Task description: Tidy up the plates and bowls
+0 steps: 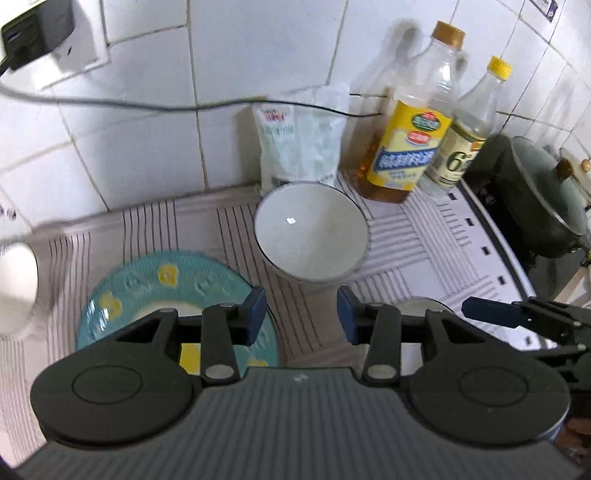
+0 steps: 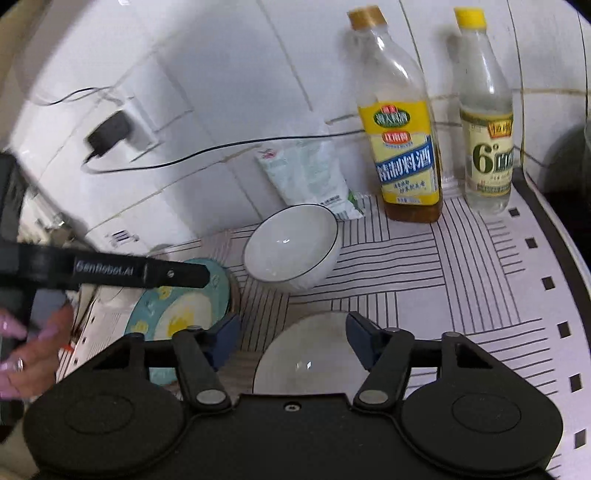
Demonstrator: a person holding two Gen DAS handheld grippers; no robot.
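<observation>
A white bowl with a dark rim stands on the striped mat, also in the right wrist view. A teal plate with yellow spots lies to its left, also in the right wrist view. A second white bowl sits just under my right gripper, which is open and empty above it. This bowl shows partly in the left wrist view. My left gripper is open and empty, above the plate's right edge and short of the far bowl.
Two bottles and a white bag stand against the tiled wall behind the bowl. A dark pot with a glass lid sits on the stove at right. A charger and cable hang on the wall. A white object lies at far left.
</observation>
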